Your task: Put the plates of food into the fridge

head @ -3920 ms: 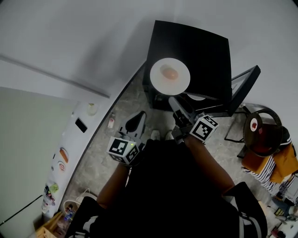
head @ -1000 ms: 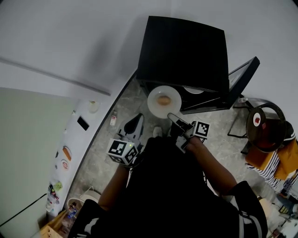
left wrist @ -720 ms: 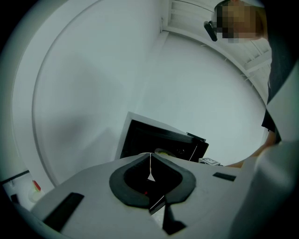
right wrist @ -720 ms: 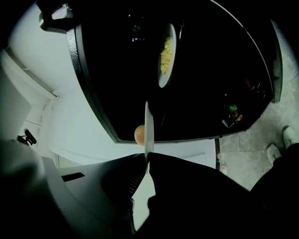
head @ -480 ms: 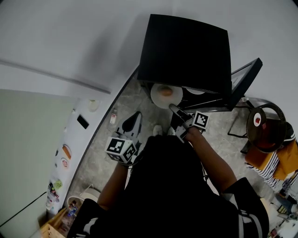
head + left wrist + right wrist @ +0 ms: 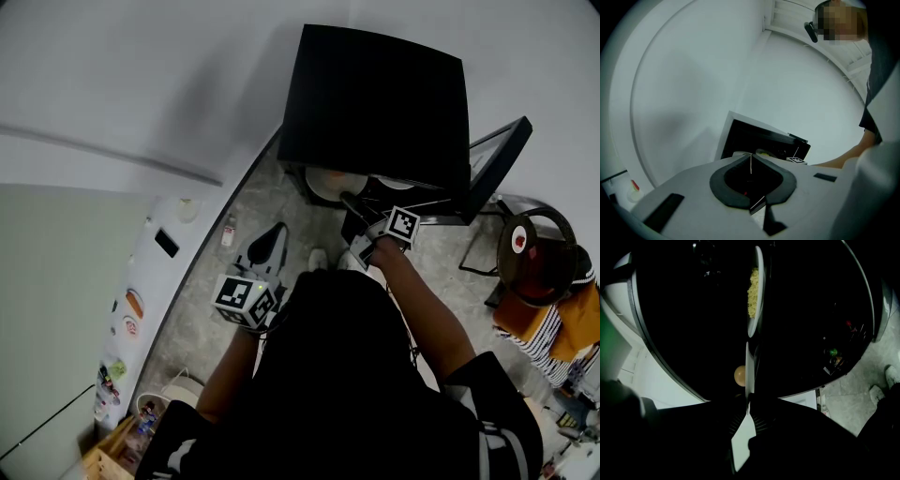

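Note:
My right gripper [image 6: 349, 201] is shut on the near rim of a white plate [image 6: 334, 184] that carries a round orange-brown piece of food. The plate reaches into the open black fridge [image 6: 375, 94] and lies mostly hidden under the fridge's top. In the right gripper view the held plate [image 6: 749, 364] shows edge-on with the food [image 6: 739, 375] beside it, gripped by my right gripper [image 6: 749, 401]. Deeper inside is a second plate [image 6: 759, 291] of yellow food. My left gripper [image 6: 266, 247] hangs shut and empty over the floor, left of the fridge; in its own view the left gripper [image 6: 750, 158] points at the fridge [image 6: 759, 138].
The fridge door [image 6: 493, 161] stands open to the right, with small bottles [image 6: 832, 355] in its shelf. A round dark chair seat [image 6: 532, 262] is at the far right. A white appliance with magnets [image 6: 141, 291] lies left, and a small bottle [image 6: 228, 236] stands on the stone floor.
My right gripper has carried the plate forward from in front of the fridge into its opening, so most of the plate is now hidden. The left gripper has hardly moved.

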